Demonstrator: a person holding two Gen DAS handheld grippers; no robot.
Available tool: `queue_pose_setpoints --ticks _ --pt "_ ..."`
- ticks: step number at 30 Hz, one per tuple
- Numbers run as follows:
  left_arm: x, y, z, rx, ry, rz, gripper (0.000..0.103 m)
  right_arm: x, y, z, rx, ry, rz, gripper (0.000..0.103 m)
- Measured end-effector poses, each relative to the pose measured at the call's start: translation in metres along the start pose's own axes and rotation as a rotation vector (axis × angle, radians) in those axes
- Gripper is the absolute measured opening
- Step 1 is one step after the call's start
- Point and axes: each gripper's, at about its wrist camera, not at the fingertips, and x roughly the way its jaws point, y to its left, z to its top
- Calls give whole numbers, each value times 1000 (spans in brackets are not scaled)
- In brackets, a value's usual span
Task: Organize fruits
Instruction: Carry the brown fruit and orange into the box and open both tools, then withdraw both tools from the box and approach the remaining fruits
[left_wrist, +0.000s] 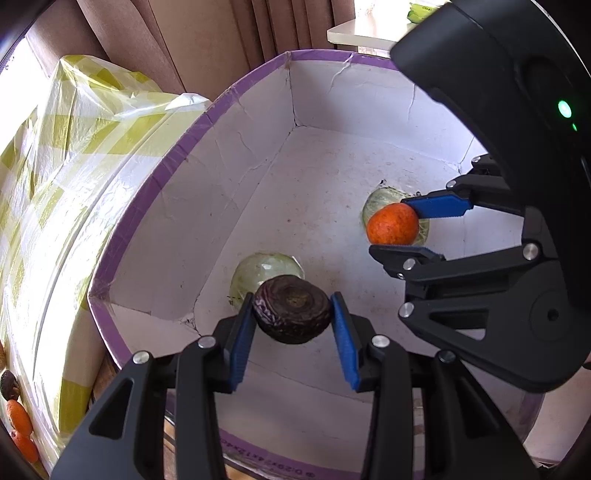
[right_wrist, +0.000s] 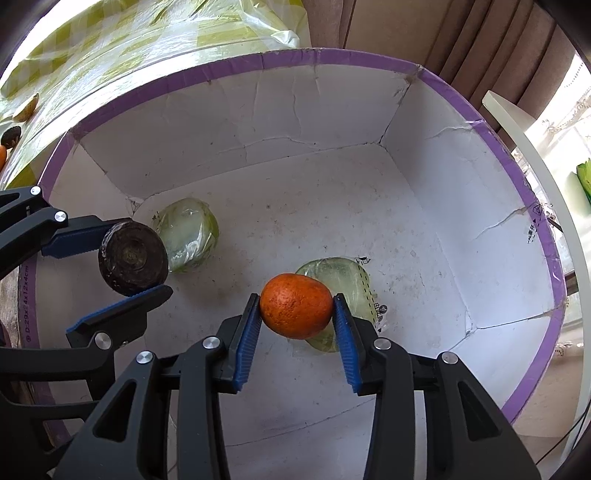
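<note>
My left gripper (left_wrist: 291, 299) is shut on a dark purple, wrinkled round fruit (left_wrist: 291, 315), held just above the floor of a white cardboard box with a purple rim (left_wrist: 207, 114). Directly behind that fruit a pale green plastic-wrapped fruit (left_wrist: 266, 267) lies on the box floor. My right gripper (right_wrist: 296, 299) is shut on an orange (right_wrist: 295, 310), both blue pads touching its sides, over a second wrapped green fruit (right_wrist: 351, 284). The right wrist view shows the left gripper (right_wrist: 129, 258) at the left with the dark fruit (right_wrist: 133, 258) in it.
The box walls (right_wrist: 332, 55) rise around both grippers. A surface under yellow-checked plastic (left_wrist: 74, 147) lies to the left of the box. It bears more oranges (left_wrist: 18, 417) and a dark fruit (left_wrist: 9, 384). Brown curtains (left_wrist: 221, 37) and a white shelf (left_wrist: 362, 33) stand behind.
</note>
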Motion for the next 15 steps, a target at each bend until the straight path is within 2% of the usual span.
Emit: queue_pose_setpoints --ticks 15 --pt "-2 0 -6 -13 -16 12 45 -11 -5 -6 -7 -14 -13 52"
